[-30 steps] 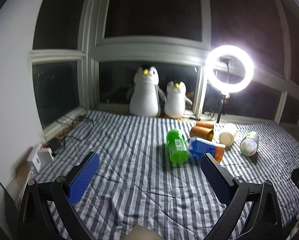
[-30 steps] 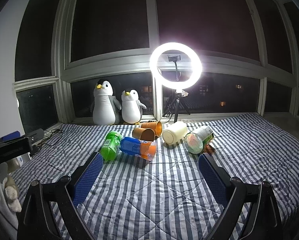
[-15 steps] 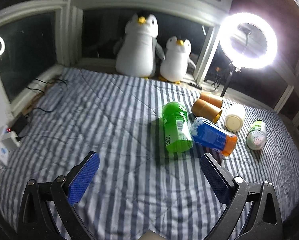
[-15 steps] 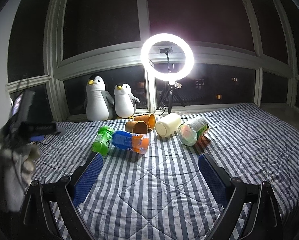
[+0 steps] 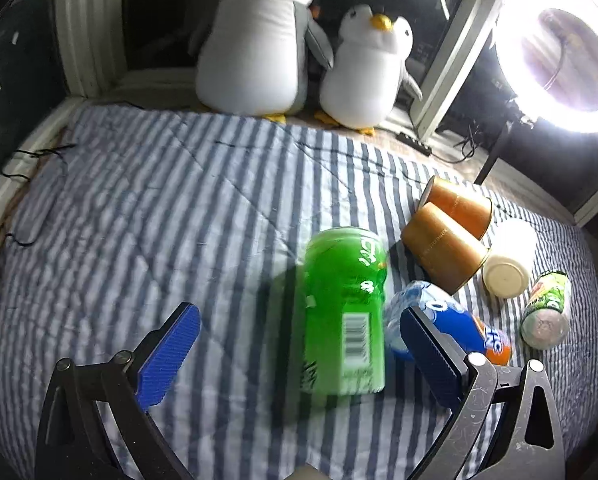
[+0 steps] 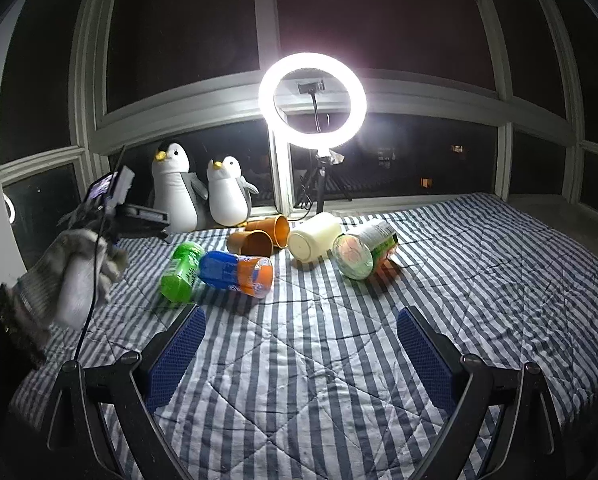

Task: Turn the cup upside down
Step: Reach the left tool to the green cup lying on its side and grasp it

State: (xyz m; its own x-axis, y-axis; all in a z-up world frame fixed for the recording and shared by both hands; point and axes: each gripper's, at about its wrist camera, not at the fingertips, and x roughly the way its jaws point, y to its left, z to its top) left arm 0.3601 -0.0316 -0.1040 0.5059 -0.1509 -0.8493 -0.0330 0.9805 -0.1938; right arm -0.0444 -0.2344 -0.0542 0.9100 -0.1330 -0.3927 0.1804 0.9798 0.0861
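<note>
While your two grippers hang over it, the blue-and-white striped quilted bed [image 6: 479, 280] carries everything. At its far edge a glowing white ring light on a tripod [image 6: 312, 100] stands beside two grey-and-white plush penguins [image 6: 203, 196].

Your left gripper [image 5: 299, 344], its blue-padded fingers [image 5: 167, 356] spread wide apart and holding nothing, is low over the green plastic cup lying on its side [image 5: 345, 316]. That cup sits between the two fingers, nearer the right one, without touching either, its barcode label facing up and its closed base pointing away from you. Just to its right lies a blue-and-orange cup [image 5: 459, 328], partly behind your right finger.

Your right gripper [image 6: 301, 344] is also wide apart and empty, well short of the cluster.

Beyond the green cup lie two brown paper cups [image 5: 447, 232], touching each other, then a cream plastic cup [image 5: 507, 264] and a green-printed clear cup [image 5: 547, 308], all on their sides.
</note>
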